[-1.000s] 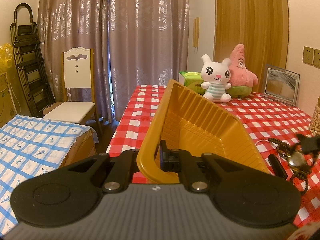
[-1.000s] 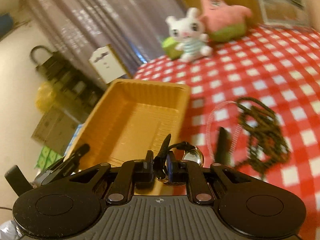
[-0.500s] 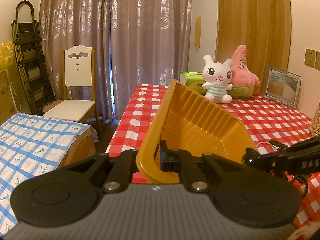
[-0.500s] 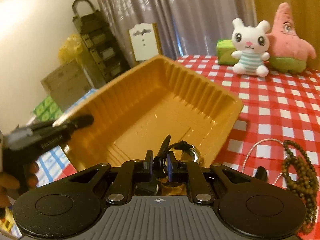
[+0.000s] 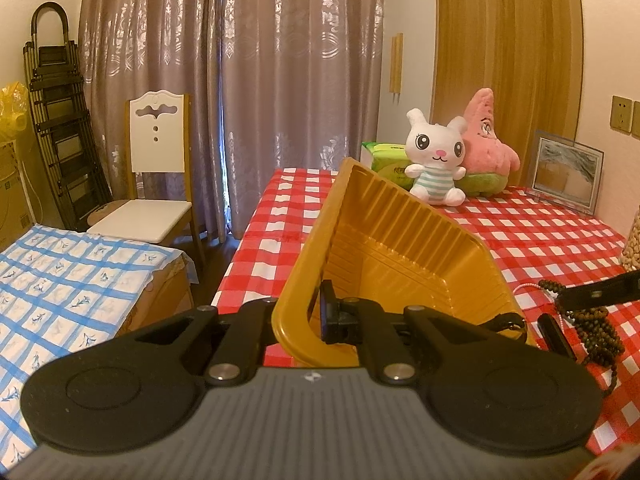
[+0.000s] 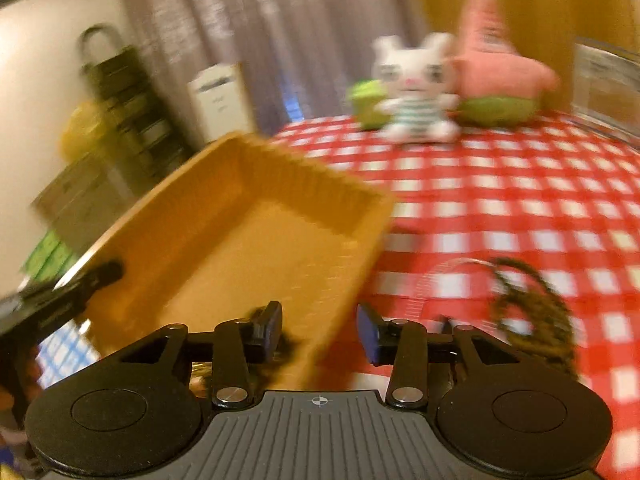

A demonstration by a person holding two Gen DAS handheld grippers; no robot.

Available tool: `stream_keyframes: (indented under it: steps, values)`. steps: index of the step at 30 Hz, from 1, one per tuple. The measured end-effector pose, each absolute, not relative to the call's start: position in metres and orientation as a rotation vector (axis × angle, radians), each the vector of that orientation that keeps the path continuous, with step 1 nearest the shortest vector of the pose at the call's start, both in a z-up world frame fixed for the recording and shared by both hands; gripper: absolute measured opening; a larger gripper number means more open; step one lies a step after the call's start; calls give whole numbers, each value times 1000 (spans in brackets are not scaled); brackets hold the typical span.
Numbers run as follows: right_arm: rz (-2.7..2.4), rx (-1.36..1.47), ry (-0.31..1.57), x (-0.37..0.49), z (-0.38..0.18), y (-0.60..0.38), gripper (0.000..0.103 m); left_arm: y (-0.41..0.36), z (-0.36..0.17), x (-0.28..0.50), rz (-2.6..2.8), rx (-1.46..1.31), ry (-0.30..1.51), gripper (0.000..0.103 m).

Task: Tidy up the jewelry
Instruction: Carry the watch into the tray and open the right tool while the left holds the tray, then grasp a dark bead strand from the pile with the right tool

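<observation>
Jewelry lies partly in the yellow tray (image 5: 404, 240) and partly on the red-checked counter (image 5: 560, 236). No brand or writing can be read anywhere; the right wrist view is blurred. The tray is ribbed plastic, tilted up at its near end, where the left gripper (image 5: 320, 312) has its jaws closed tight on the near rim. At the tray's right near corner a dark strap with a small metal ring, seemingly a watch (image 5: 508, 324), shows just inside the wall; the rest of it is hidden. The remainder of the tray floor that shows is bare.

The right gripper (image 6: 320, 328) hangs over the tray's near right wall. Its jaws have just been opening and now stand apart at a moderate gap, with only the tray wall below the gap and nothing pressed between the pads. Just right of the tray on the counter lie a brown bead necklace (image 5: 592, 320), a thin pale bead strand (image 5: 524, 290) and a small black oblong piece (image 5: 556, 336). In the left wrist view the right gripper's dark finger reaches in from the right edge, above the beads.
</observation>
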State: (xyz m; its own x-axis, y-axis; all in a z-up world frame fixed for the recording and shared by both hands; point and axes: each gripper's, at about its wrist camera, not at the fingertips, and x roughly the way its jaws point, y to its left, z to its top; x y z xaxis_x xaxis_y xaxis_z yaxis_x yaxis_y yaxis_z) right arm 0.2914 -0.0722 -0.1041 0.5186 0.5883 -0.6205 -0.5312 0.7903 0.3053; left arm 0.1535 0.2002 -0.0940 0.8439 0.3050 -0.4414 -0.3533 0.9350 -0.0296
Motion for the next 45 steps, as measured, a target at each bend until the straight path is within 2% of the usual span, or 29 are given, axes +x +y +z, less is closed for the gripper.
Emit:
stream_keyframes:
  steps: [9, 11, 13, 16, 36, 43, 45]
  values:
    - [471, 60, 866, 282, -118, -149, 41, 200, -94, 154, 349, -106, 446, 8]
    - [468, 40, 877, 273, -123, -155, 38, 201, -94, 154, 349, -105, 447, 8]
    - [475, 18, 888, 267, -127, -157, 28, 200, -94, 154, 349, -104, 446, 8]
    - [489, 4, 907, 261, -132, -155, 23, 198, -94, 154, 351, -100, 446, 8]
    - [425, -50, 916, 280, -155, -141, 20, 195, -92, 153, 359, -94, 443, 8]
    - [408, -52, 908, 283, -160, -139, 7, 195, -91, 153, 359, -91, 441, 8]
    - [415, -59, 906, 283, -160, -138, 7, 195, -91, 153, 359, -91, 442, 8]
